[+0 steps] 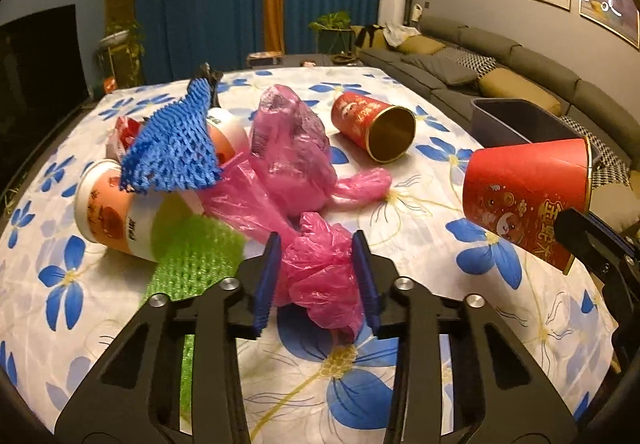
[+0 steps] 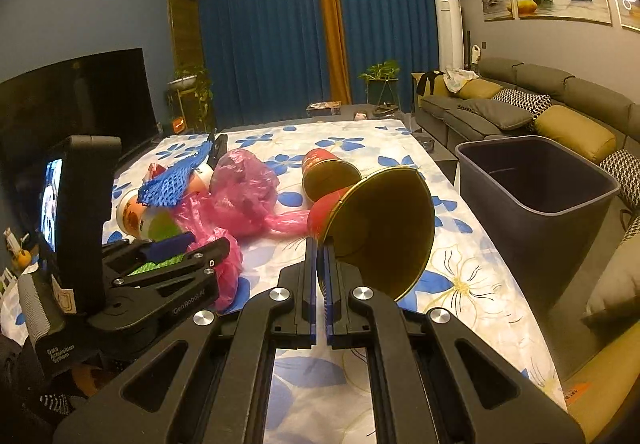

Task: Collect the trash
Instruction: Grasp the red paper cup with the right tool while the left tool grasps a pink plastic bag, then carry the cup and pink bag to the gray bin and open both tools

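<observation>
Left hand-held gripper (image 1: pixel 316 276) clamps pink bag (image 1: pixel 320 276) | right hand-held gripper (image 2: pixel 321 272) pinches red can (image 2: pixel 360 220), wall hidden

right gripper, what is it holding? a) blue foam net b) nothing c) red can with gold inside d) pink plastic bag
c: the right gripper is shut on the rim of the red can, lifted off the table, while the pink plastic bag sits between the left gripper's fingers.

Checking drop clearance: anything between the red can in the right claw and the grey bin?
Nothing visible. The right claw pinches the red can by its rim above the flowered tablecloth; the grey bin stands open to its right, beyond the table edge, with only air between.
</observation>
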A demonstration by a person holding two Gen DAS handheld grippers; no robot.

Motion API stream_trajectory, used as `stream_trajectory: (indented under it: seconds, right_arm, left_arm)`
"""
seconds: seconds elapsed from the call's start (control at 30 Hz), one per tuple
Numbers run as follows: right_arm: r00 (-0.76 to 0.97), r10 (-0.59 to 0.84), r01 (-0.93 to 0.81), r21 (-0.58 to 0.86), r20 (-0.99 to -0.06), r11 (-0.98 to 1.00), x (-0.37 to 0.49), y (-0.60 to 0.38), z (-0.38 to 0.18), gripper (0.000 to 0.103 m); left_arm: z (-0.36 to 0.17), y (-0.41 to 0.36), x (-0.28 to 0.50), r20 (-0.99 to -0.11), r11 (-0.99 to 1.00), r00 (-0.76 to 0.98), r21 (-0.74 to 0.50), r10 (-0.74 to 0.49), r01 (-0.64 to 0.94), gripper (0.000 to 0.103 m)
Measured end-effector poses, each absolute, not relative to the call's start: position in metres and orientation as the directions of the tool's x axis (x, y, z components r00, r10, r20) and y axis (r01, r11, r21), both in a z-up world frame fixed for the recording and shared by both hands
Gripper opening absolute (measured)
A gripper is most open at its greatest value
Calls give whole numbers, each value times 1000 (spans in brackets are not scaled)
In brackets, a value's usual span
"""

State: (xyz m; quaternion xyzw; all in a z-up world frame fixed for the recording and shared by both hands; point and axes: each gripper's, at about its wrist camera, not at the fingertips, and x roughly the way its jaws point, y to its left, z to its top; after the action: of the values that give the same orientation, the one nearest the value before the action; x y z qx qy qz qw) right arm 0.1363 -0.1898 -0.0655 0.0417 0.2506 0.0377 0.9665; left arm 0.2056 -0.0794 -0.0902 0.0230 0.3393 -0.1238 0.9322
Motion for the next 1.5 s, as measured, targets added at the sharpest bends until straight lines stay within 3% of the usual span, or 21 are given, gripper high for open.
stream_trajectory:
  seconds: [0.13,0.33,0.77,1.5]
  right_arm:
    - [872,92,-51,99,-480,994,136,-190,-65,4]
    - [879,83,-45,90,-469,995,134,-193,-60,4]
    - [901,67,-38,76,-428,996,134,-204,-40,4]
    - [934,-92,107,25,-346,994,167,-287,-4,4]
  left_arm:
    - [-90,-79,206,-636,967,737,-57,-228,250,23]
    - [-84,-74,197,-598,967,766,-61,-235,249,19]
    - [-13,-68,168,-425,943,842,-115,-332,314,19]
    - [31,-163,199,-318,887,832,-83,-455,454,19]
